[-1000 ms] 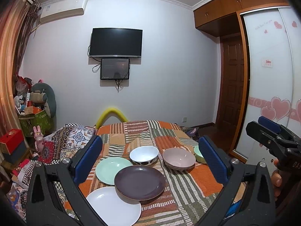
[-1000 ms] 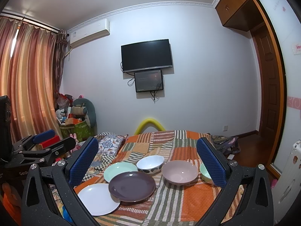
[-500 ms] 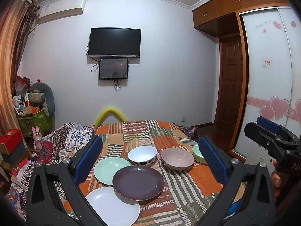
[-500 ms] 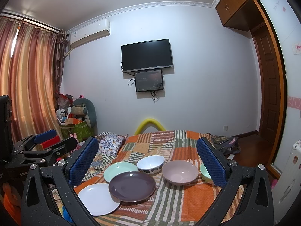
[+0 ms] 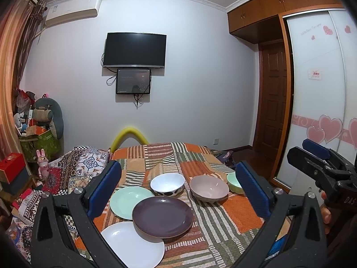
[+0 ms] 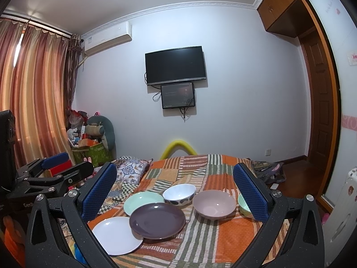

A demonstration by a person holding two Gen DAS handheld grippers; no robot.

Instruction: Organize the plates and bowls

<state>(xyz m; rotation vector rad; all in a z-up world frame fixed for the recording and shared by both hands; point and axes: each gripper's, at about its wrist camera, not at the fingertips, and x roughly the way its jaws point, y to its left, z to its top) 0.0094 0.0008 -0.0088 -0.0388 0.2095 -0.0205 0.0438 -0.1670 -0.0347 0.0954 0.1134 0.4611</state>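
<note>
Glazed crockery in soft colours lies on a patchwork bedspread [image 5: 200, 218] of orange, olive and striped squares: a dark purple plate [image 5: 162, 216] sits in the middle, its rim overlapping a white plate [image 5: 131, 248] nearer the cameras and a mint green plate [image 5: 128, 201] behind it. Beyond them stand three bowls in a row, a white bowl with dark spots [image 5: 167, 184], a dusty pink bowl [image 5: 209, 188] and a pale green bowl [image 5: 233, 179] partly hidden behind a blue pad; as far as can be seen, all the bowls hold nothing. The left gripper [image 5: 178, 192] hangs above the near edge of the bed with its jaws spread wide, touching nothing, and the right gripper [image 6: 176, 193] beside it is likewise released and wide. A black television [image 5: 135, 50] and a smaller screen [image 5: 133, 81] hang on the pale wall, with an air conditioner [image 6: 107, 38] above striped curtains [image 6: 33, 93], and a wooden door [image 5: 273, 93] next to a wardrobe with pink hearts [image 5: 321, 102]
</note>
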